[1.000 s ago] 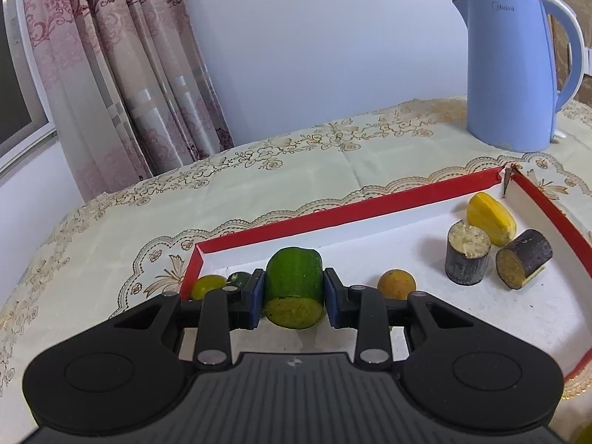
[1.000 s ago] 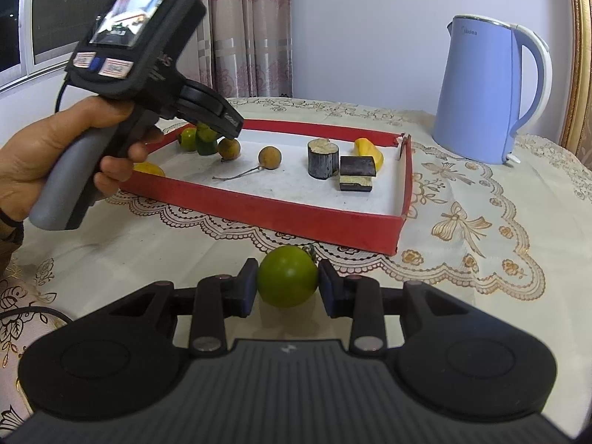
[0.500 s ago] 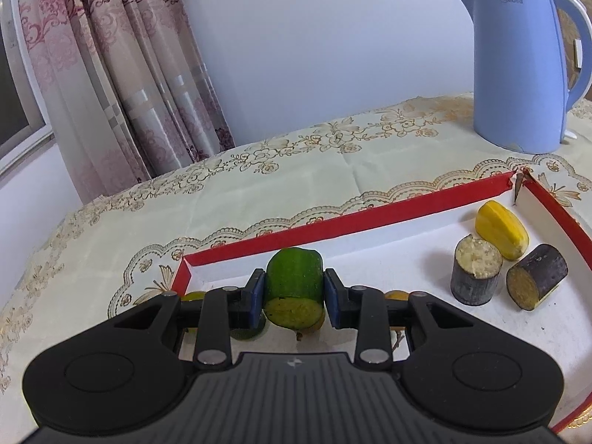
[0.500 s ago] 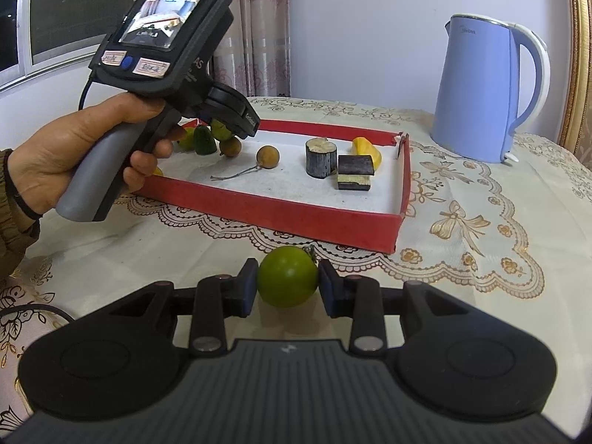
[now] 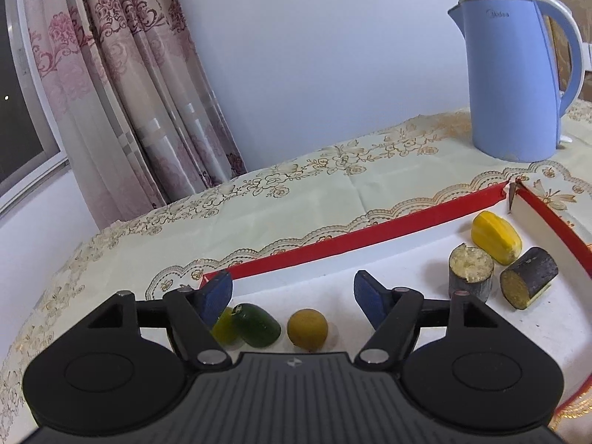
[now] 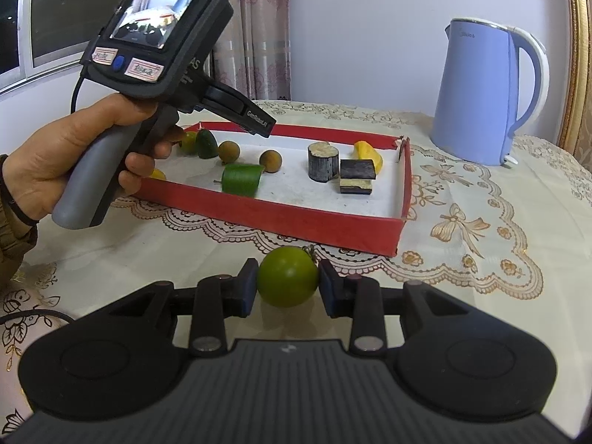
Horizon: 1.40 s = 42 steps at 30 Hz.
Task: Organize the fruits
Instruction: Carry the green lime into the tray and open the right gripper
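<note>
My left gripper is open and empty above the left end of the red-walled tray. Below it in the left wrist view lie a dark green fruit piece, a yellow-green fruit and a round yellow-brown fruit. In the right wrist view a cut green fruit piece lies in the tray near its front wall, below the left gripper's nose. My right gripper is shut on a round green fruit, just above the tablecloth in front of the tray.
Two dark cut cylinders and a yellow piece lie at the tray's right end. A blue kettle stands behind the tray on the right. Curtains hang at the back left. The person's hand holds the left gripper.
My left gripper has opened and let go of the cut green piece, which now lies in the tray. It has lifted up slightly. My right gripper still holds the round green fruit.
</note>
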Tool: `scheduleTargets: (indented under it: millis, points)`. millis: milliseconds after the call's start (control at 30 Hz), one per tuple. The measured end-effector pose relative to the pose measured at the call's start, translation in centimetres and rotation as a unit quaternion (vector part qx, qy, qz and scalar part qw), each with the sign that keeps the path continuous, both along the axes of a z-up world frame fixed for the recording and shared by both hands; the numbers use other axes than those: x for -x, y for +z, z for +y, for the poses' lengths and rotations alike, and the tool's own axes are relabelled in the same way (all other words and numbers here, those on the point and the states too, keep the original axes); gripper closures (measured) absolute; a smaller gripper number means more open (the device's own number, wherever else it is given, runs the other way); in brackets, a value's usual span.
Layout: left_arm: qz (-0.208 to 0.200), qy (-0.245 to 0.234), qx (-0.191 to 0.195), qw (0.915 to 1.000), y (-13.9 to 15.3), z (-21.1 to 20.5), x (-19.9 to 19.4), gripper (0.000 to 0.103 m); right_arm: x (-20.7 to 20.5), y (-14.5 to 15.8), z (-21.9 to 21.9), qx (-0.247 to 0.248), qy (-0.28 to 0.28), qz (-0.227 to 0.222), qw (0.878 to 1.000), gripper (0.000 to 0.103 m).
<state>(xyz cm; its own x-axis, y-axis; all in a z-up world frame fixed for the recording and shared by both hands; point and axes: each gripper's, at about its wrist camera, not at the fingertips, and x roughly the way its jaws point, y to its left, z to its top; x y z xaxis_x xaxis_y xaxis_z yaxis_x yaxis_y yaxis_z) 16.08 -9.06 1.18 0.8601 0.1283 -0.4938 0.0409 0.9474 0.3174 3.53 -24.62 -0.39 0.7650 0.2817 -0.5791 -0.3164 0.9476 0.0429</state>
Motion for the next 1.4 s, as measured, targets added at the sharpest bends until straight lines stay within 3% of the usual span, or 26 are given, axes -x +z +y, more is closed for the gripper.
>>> scheduleTargets:
  millis: [233, 600, 900, 1400]
  points:
    - [-0.006, 0.011, 0.008, 0.9999, 0.6, 1.8, 2.1, 0.025, 0.0, 1.0, 0.4, 0.001, 0.003, -0.012, 1.000, 0.070]
    - [-0.001, 0.038, 0.044, 0.9983, 0.4, 6.0, 5.5, 0.025, 0.0, 1.8, 0.8, 0.004, -0.001, -0.025, 1.000, 0.070]
    - [-0.014, 0.054, 0.116, 0.9917, -0.5, 8.9, 6.3, 0.019, -2.6, 3.4, 0.9, 0.021, -0.011, -0.043, 0.999, 0.070]
    - [-0.009, 0.051, 0.106, 0.9930, -1.3, 9.2, 6.1, 0.019, -9.7, 2.8, 2.8, 0.036, -0.018, -0.031, 0.999, 0.070]
